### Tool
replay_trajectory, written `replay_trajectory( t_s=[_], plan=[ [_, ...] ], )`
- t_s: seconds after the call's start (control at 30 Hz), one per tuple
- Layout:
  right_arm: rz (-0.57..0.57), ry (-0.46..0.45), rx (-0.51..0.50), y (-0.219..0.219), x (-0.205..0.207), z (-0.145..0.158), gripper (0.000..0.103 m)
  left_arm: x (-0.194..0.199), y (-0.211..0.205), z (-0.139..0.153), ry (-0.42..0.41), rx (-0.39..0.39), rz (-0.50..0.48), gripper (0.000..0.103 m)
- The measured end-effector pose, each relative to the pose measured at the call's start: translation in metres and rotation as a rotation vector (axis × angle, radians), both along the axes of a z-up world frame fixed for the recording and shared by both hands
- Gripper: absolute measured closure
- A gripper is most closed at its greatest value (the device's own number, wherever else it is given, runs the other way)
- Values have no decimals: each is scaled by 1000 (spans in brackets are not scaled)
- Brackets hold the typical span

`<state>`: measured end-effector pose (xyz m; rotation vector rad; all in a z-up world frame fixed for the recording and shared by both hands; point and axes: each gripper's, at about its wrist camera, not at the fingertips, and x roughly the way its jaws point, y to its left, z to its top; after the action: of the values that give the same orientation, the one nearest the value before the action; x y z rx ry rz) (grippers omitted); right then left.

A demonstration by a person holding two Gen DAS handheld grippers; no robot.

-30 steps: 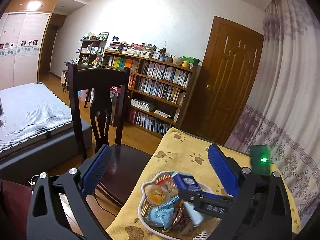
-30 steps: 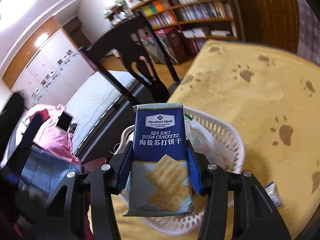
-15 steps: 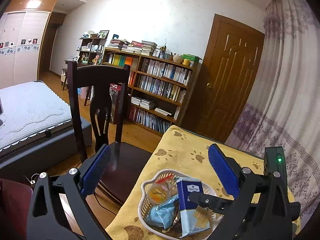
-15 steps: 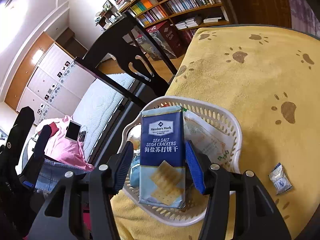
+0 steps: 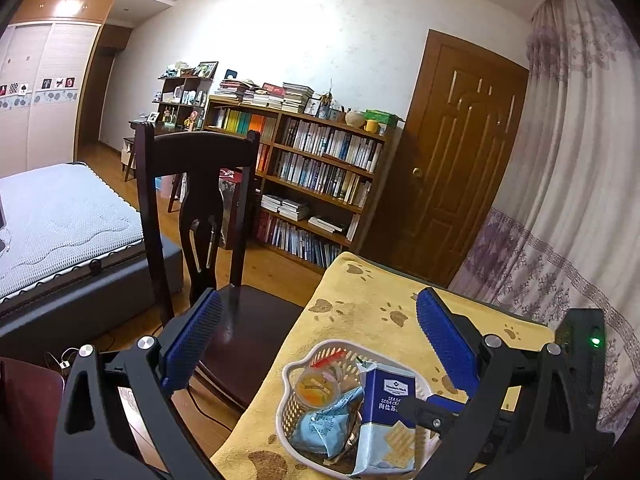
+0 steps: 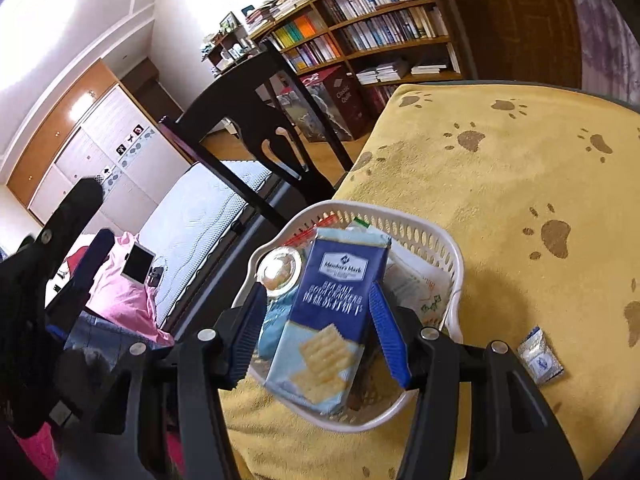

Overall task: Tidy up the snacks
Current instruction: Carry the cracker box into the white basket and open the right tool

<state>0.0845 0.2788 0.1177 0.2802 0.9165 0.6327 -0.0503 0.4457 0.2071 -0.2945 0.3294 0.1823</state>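
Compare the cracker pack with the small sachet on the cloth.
The cracker pack lies in the basket, propped on other snacks; the sachet lies flat on the yellow cloth outside it. The pack is much bigger. The pack sits between the open right gripper fingers; the sachet lies clear of them. Both are blue-and-white sealed packets.

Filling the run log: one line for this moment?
right gripper open | cracker pack in basket | left gripper open | small packet on cloth

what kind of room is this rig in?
Most likely a home bedroom that doubles as a study. A bed with a bare mattress sits along one side, a full bookshelf stands against the far wall beside a wooden door, and the snack basket rests on a table with a yellow paw-print cloth.
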Motion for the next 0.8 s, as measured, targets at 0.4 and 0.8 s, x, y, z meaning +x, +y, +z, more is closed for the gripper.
replay_trajectory(
  t_s=[0.4,0.8],
  plan=[
    [97,2,11,20,-12,-19,49,-1,-3,-1,2,6,-6,4],
    [94,-86,80,-4,-20,-4,49,4,-22,-1,27,31,-44,4]
  ],
)
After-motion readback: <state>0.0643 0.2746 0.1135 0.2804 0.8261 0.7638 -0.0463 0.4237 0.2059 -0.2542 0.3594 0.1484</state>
